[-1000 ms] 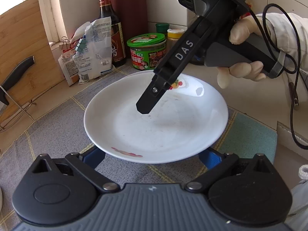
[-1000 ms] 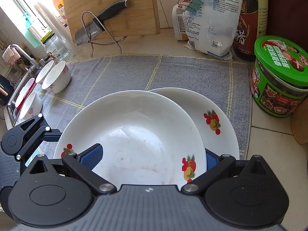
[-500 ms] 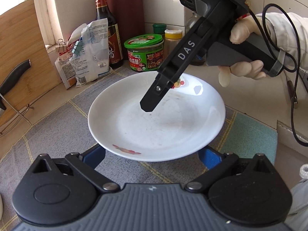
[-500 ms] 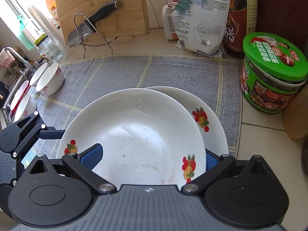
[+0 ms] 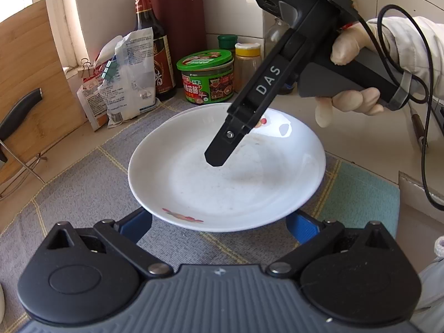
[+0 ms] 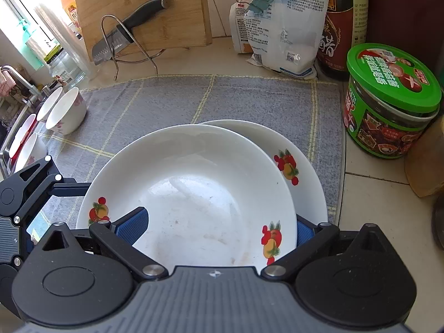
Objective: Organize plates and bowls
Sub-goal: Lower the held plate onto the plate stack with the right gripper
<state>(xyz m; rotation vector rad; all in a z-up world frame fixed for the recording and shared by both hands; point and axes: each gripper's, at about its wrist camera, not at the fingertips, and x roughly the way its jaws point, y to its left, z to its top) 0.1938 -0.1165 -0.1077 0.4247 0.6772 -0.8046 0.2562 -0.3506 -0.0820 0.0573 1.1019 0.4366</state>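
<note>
A white plate with fruit prints (image 6: 194,194) lies offset on top of a second matching plate (image 6: 308,186) on the grey mat. My right gripper (image 6: 219,222) is open: its left finger is over the upper plate and its right finger sits outside the rim. In the left wrist view one of its fingers (image 5: 224,144) points down into that plate (image 5: 222,188). My left gripper (image 5: 220,222) is open too, and the plate's near rim covers both blue fingertips. Several small white bowls (image 6: 66,111) stand at the mat's far left.
A green-lidded jar (image 6: 388,105), a soy sauce bottle (image 6: 344,27) and a clipped bag (image 6: 280,22) crowd the right back. A cutting board (image 6: 144,8) and a knife (image 6: 130,33) lean on a wire stand. A gloved hand (image 5: 352,102) holds the right gripper.
Both grippers and the upper plate have shifted together toward the back right, and the upper plate now covers more of the lower one. Both jaws stay wide apart.
</note>
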